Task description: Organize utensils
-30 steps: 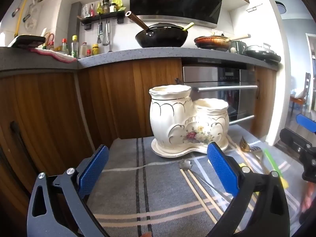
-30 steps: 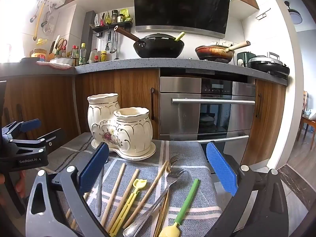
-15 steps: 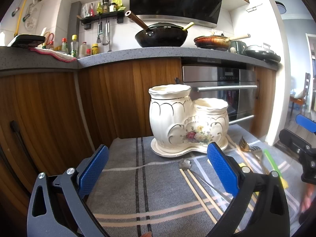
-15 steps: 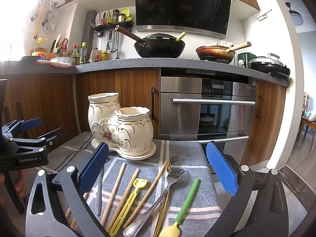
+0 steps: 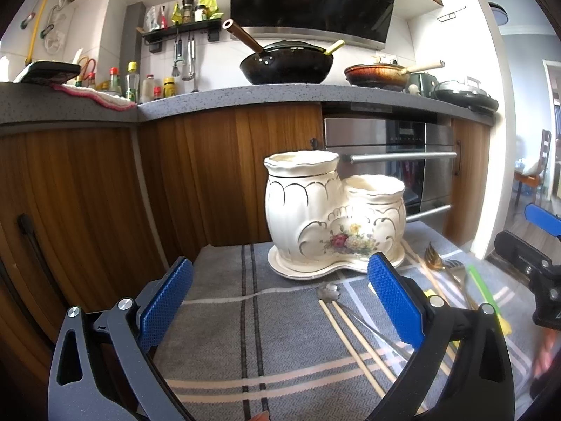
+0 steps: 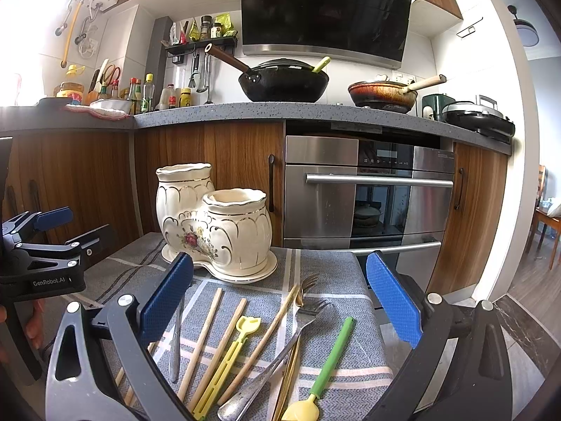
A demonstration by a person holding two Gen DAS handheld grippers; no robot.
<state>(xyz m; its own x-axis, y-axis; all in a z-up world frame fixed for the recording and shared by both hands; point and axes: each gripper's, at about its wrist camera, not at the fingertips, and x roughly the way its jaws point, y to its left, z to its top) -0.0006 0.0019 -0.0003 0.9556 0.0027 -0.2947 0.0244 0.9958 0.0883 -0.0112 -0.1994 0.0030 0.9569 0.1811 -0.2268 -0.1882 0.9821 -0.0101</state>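
Note:
A cream double-pot ceramic holder [image 5: 333, 217] [image 6: 214, 221] with gold trim and a flower print stands on its saucer at the far side of a grey striped cloth [image 5: 252, 343]. Loose utensils lie on the cloth in front of it: wooden chopsticks [image 6: 207, 333], a silver fork [image 6: 280, 351], a gold fork [image 6: 298, 315], a yellow utensil [image 6: 228, 358] and a green-handled one [image 6: 333, 354]. My left gripper [image 5: 280, 301] is open and empty, short of the holder. My right gripper [image 6: 280, 301] hovers open over the utensils, holding nothing.
Wooden kitchen cabinets [image 5: 87, 193] and a steel oven [image 6: 368, 196] stand close behind the cloth. A countertop [image 6: 280, 110] above carries a black wok [image 6: 284, 82], a pan and bottles. The cloth's right edge [image 6: 371, 315] drops off toward the floor.

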